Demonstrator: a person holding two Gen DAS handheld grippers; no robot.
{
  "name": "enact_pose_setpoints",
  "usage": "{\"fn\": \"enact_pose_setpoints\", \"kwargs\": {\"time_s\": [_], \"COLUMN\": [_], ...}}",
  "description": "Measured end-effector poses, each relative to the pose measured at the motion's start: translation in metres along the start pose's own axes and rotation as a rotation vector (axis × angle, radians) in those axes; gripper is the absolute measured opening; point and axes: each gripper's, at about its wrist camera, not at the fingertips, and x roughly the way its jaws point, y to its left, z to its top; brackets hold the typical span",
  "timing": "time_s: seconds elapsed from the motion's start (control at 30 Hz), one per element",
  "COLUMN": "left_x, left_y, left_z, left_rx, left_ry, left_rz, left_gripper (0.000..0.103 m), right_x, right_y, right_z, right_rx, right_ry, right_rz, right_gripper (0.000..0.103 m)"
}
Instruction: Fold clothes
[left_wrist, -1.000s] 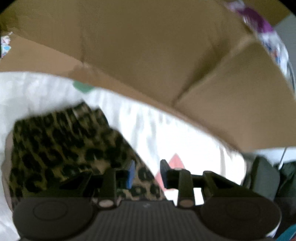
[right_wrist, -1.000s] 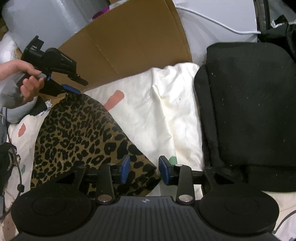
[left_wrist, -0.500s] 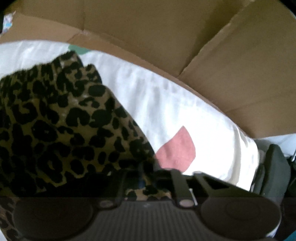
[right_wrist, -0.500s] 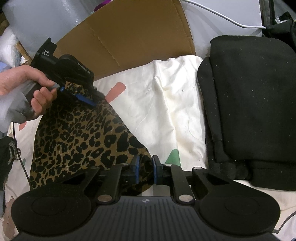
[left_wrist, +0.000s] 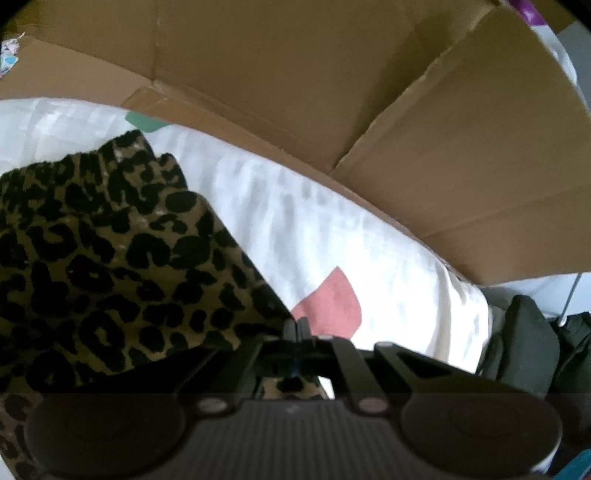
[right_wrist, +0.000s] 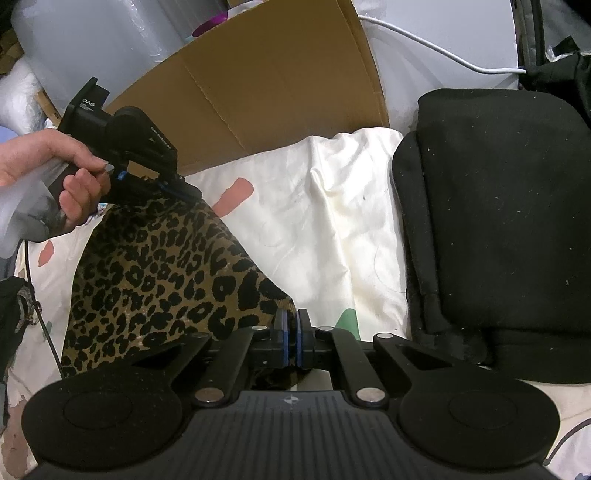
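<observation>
Both the left hand-held gripper (right_wrist: 184, 190) and the right hand-held gripper (right_wrist: 291, 325) pinch the leopard-print garment's (right_wrist: 155, 269) corners. White sheet (right_wrist: 325, 229) lies open ahead of the right one. Only the right view shows folded black clothing (right_wrist: 498, 221) just rightward.

Leopard-print garment (left_wrist: 110, 266) blurred, cut off at left.

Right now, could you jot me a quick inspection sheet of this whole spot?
Surface: white sheet with pink and green blotches.
Job's things: leopard-print garment; folded black garment beside it.
Clutter: flattened cardboard behind; clear plastic wrap.
Tongs: left tongs and right tongs each pinch a leopard-print edge, having just closed.
Cables: white cable behind; thin black cable left.
Surroundings: one hand visible.
</observation>
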Motion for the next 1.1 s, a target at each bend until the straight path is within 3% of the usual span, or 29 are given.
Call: {"fn": "enact_pose_setpoints", "kwargs": {"time_s": [0.27, 0.37, 0.47, 0.57, 0.63, 0.7, 0.93, 1.1], "left_x": [0.024, 0.025, 0.018, 0.003, -0.010, -0.021, -0.048, -0.043], "left_y": [-0.003, -0.011, -0.018, -0.018, -0.016, -0.012, 0.003, 0.027], "left_z": [-0.009, -0.009, -0.007, -0.005, -0.003, -0.001, 0.015, 0.014], "left_rx": [-0.018, 0.058, 0.139, 0.163, 0.197, 0.215, 0.287, 0.322], "left_ry": [-0.014, -0.027, -0.001, -0.010, -0.021, -0.030, -0.062, -0.038], "left_rz": [0.000, 0.005, -0.079, -0.096, -0.095, -0.083, 0.006, 0.045], "left_gripper": [0.000, 0.001, 0.005, 0.016, 0.017, 0.022, 0.029, 0.028], "right_x": [-0.004, -0.010, -0.018, -0.024, -0.025, -0.022, -0.010, 0.008], "right_y": [0.000, 0.004, 0.007, 0.010, 0.012, 0.018, 0.045, 0.066], "right_z": [-0.001, -0.001, 0.002, 0.005, 0.007, 0.008, 0.009, 0.008], "right_rx": [-0.022, -0.044, -0.052, -0.052, -0.050, -0.062, -0.111, -0.175], "right_ry": [0.005, -0.012, -0.047, -0.088, -0.109, -0.108, -0.084, -0.036], "right_rz": [-0.011, -0.026, -0.046, -0.057, -0.049, -0.035, 0.034, 0.029], "right_gripper": [0.002, 0.005, 0.007, 0.020, 0.031, 0.038, 0.039, 0.039]}}
